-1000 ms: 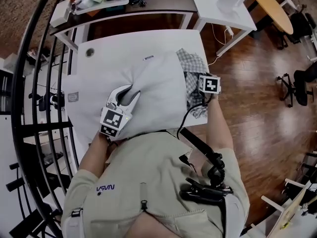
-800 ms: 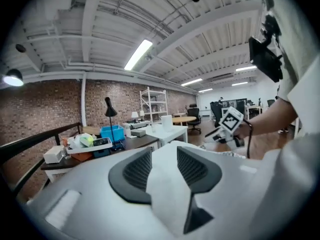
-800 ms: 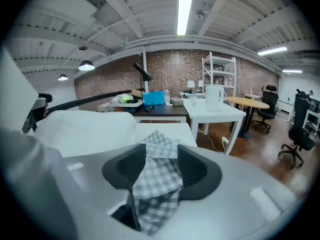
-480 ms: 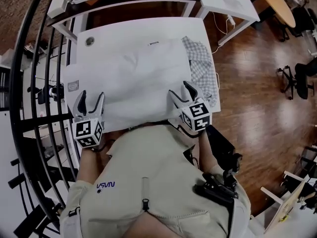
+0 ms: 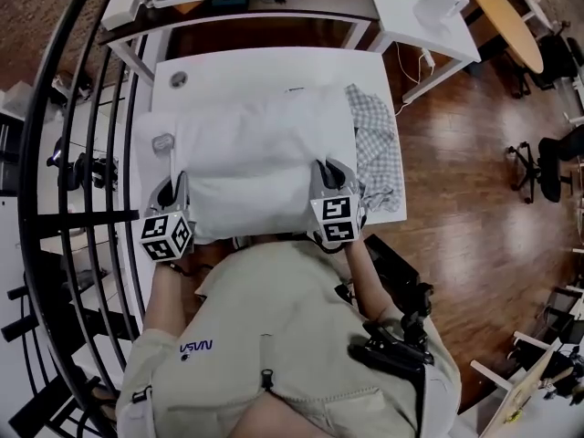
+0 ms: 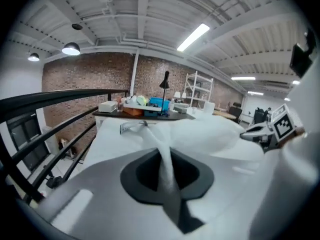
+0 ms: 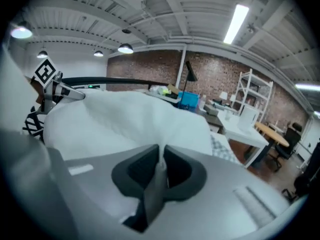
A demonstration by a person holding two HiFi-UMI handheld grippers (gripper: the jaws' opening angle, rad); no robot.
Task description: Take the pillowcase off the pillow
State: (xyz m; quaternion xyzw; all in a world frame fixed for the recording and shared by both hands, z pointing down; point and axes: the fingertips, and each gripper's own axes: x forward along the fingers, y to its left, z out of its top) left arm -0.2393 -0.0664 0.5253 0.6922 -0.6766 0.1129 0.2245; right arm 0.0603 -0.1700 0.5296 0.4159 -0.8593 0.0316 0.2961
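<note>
The left gripper (image 5: pixel 172 190) is closing its jaws on a thin ridge of the white pillowcase (image 6: pixel 161 143), and the fabric is running up between the dark pads in that gripper's own view. The right gripper (image 5: pixel 330 173) is closing in the same way, with a pinch of the same cloth standing between its jaws. The pillow (image 5: pixel 255 144) is lying flat across the middle of the white table (image 5: pixel 265 67). The left gripper is sitting at the pillow's 7 o'clock corner and the right at its 5 o'clock corner, both on the edge nearest the person. Judging from this, the task is only just beginning: the two grips are being made, but the cover is looking wholly on, with no bare pillow showing anywhere. The whole pull is probably yet to come, whether that means drawing the cloth back or shaking the pillow out. At 3 o'clock of the pillow a checked cloth (image 5: pixel 374 140) is lying crumpled and touching its side; whether it belongs to this job cannot be told. Beyond, at 12 o'clock, a dark desk (image 5: pixel 274 7) is carrying clutter, and at 9 o'clock a black railing (image 5: pixel 91 153) is curving past the table.
</note>
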